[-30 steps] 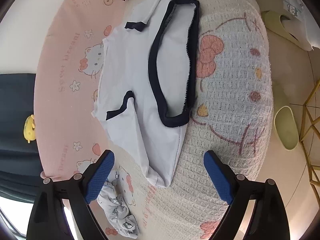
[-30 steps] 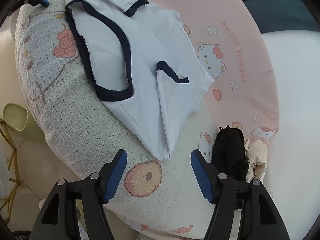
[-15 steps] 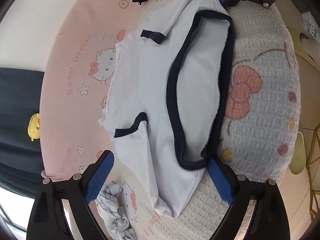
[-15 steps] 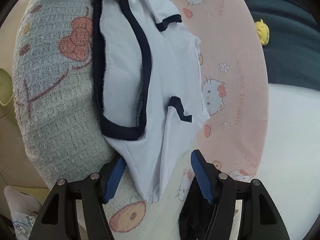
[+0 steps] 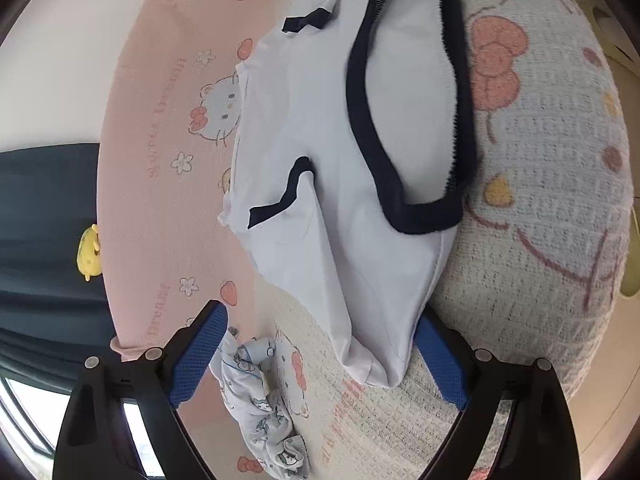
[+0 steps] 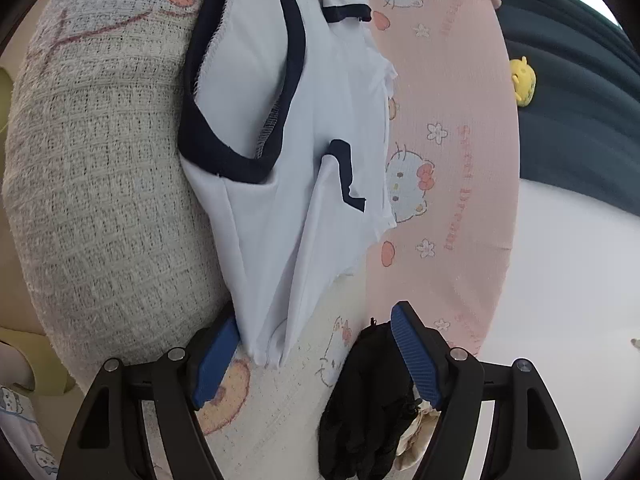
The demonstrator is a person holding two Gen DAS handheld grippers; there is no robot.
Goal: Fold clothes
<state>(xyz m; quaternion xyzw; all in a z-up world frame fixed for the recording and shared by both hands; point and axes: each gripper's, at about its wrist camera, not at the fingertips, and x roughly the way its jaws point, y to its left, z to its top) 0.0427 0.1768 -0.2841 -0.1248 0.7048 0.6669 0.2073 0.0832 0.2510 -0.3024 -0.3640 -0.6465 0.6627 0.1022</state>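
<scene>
Lying across the cream waffle blanket (image 5: 540,200) and the pink sheet (image 5: 160,160), the white navy-trimmed garment (image 5: 320,140) runs its long axis from one gripper to the other. At one end of the garment, the left gripper (image 5: 320,360) stands with jaws apart, straddling a corner. At the opposite end, the right gripper (image 6: 312,352) has just widened its jaws; that corner lies between them, beside the inner pad, unclamped. Both sit equally near.
</scene>
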